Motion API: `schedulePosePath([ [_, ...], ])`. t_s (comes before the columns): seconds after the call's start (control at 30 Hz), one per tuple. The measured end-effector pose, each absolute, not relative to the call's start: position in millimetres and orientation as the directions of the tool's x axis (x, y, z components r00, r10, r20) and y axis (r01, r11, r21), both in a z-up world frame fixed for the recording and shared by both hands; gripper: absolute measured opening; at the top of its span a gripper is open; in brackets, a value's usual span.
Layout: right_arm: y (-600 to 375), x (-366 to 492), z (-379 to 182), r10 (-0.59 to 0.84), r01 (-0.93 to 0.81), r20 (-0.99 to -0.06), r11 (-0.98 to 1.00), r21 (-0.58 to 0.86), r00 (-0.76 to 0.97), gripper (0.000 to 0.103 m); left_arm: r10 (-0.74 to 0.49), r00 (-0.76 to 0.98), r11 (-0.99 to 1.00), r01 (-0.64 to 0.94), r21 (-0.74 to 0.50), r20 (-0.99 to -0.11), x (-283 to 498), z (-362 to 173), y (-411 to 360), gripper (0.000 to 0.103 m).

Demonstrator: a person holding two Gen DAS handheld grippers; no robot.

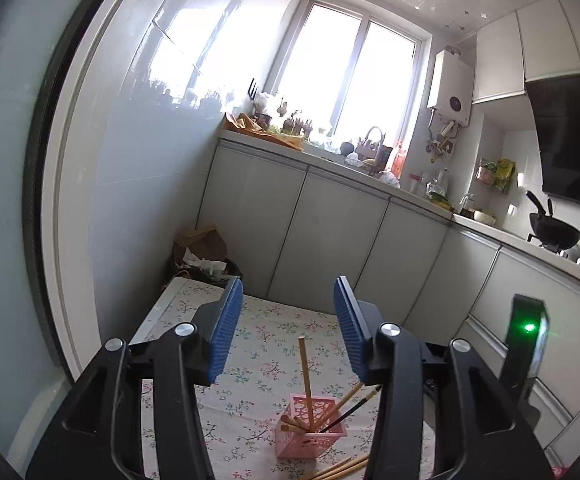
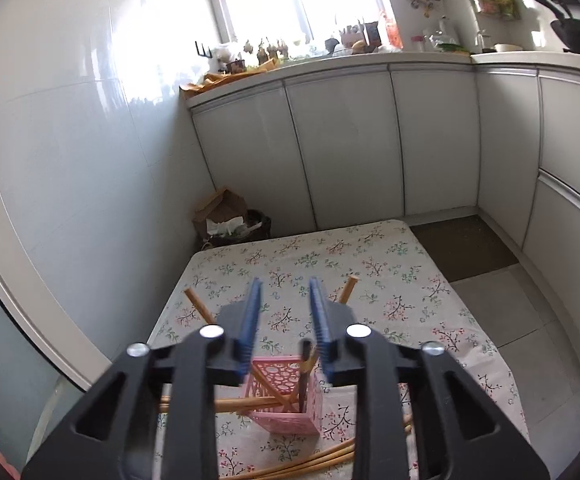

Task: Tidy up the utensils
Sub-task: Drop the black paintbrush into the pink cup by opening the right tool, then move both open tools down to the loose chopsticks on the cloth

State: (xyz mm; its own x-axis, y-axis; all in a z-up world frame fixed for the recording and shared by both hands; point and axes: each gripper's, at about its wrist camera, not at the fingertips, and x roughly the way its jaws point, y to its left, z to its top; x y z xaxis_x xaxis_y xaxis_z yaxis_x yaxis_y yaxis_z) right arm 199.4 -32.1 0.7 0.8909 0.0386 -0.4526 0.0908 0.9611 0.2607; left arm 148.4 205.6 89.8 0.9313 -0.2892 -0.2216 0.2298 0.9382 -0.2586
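A pink perforated holder (image 1: 310,426) stands on the floral tablecloth (image 1: 274,332). It holds several wooden chopsticks (image 1: 305,376) and one dark chopstick (image 1: 350,410), leaning out. My left gripper (image 1: 288,320) is open and empty, above and behind the holder. In the right wrist view the holder (image 2: 286,396) sits below my right gripper (image 2: 284,314), which is open with nothing between the pads. The dark chopstick (image 2: 304,376) stands in the holder just under the right pad. More wooden chopsticks (image 2: 314,462) lie on the cloth near the front edge; they also show in the left wrist view (image 1: 342,468).
White cabinets (image 2: 338,144) run along the back and right. A bin with cardboard and paper (image 2: 230,216) stands in the corner past the table's far left. A brown floor mat (image 2: 462,244) lies right of the table. The tiled wall (image 2: 70,140) is at left.
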Motion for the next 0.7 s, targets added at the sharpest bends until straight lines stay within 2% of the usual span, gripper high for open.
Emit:
schedulePosePath([
  [0.07,-36.2,191.8,4.1,0.020,0.108,-0.449,0.960,0.258,0.893,0.034,-0.283,0.929,0.943,0.223,-0.248,-0.239,149.1,88.6,202.9,0.048],
  [0.23,-53.4,164.5,6.4,-0.035,0.165,-0.445,0.952,0.257,0.895,0.048,-0.284,0.924,0.947,0.229,-0.223,-0.255,145.5,87.7,191.2,0.065],
  [0.33,-60.5,147.0,6.6,-0.070,0.193,-0.434,0.950,0.245,0.898,0.058,-0.287,0.922,0.951,0.242,-0.192,-0.259,139.7,89.5,179.3,0.076],
  [0.4,-64.7,135.9,7.5,-0.092,0.208,-0.423,0.949,0.237,0.901,0.069,-0.288,0.923,0.953,0.249,-0.176,-0.257,135.5,90.5,171.9,0.080],
  [0.5,-70.3,118.2,8.4,-0.130,0.233,-0.409,0.949,0.214,0.903,0.080,-0.287,0.923,0.955,0.254,-0.154,-0.257,129.6,91.7,162.7,0.093],
  [0.6,-75.5,102.0,8.5,-0.169,0.263,-0.397,0.945,0.194,0.902,0.091,-0.277,0.927,0.959,0.252,-0.127,-0.253,122.0,94.1,152.6,0.096],
  [0.7,-81.3,91.2,7.5,-0.188,0.279,-0.401,0.943,0.181,0.897,0.094,-0.281,0.921,0.960,0.268,-0.087,-0.270,116.2,94.8,140.1,0.096],
])
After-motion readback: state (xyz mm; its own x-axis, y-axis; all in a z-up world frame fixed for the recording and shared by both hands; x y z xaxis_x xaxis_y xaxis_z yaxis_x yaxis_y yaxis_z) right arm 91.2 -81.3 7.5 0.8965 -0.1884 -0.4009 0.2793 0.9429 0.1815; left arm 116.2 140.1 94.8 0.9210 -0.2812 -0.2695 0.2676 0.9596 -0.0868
